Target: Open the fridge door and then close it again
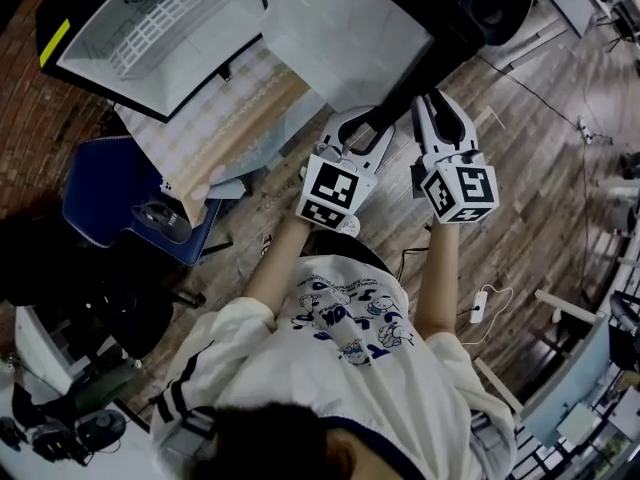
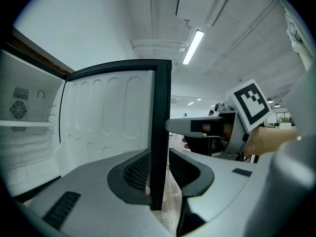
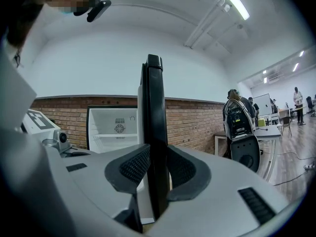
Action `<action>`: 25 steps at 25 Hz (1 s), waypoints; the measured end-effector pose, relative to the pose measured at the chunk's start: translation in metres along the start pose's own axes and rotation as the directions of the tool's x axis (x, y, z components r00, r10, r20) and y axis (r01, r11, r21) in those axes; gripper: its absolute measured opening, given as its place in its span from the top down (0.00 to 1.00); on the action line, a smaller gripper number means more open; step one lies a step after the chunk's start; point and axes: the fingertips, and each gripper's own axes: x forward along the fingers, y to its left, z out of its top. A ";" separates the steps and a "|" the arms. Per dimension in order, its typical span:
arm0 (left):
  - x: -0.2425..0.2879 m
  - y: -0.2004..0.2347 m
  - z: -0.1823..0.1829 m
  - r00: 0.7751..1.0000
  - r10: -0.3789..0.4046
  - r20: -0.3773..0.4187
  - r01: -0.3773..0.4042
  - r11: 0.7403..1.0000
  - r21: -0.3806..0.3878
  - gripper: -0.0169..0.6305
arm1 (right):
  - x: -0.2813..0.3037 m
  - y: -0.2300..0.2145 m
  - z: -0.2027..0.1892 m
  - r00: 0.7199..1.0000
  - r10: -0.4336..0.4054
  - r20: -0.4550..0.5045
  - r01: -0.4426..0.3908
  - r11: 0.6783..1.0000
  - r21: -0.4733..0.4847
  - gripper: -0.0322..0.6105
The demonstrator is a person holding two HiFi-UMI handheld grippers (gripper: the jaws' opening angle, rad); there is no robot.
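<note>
left gripper [image 2: 159, 174] and right gripper [image 3: 154, 169] both clamped on the dark edge of the fridge door [image 1: 345, 28]; left contact looks partial. door stands wide open, swung off the fridge [image 1: 100, 38].

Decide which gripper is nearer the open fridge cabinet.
Left. The left gripper clamps the door by its edge, on the side facing the fridge cabinet. The right gripper clamps the same edge just beyond it, farther from the cabinet.
</note>
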 end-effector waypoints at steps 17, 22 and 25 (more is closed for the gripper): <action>0.039 0.018 0.004 0.996 0.089 -0.007 -0.089 0.996 -0.013 0.79 | 0.024 -0.063 0.005 0.998 0.061 0.015 -0.062 0.998 0.032 0.78; 0.043 0.020 0.001 0.995 0.097 -0.016 -0.097 0.995 -0.022 0.79 | 0.030 -0.069 0.006 0.996 0.090 0.005 -0.090 0.996 0.018 0.78; 0.041 0.022 -0.002 0.994 0.105 -0.020 -0.106 0.994 -0.027 0.79 | 0.031 -0.071 0.006 0.995 0.098 0.004 -0.098 0.995 0.014 0.78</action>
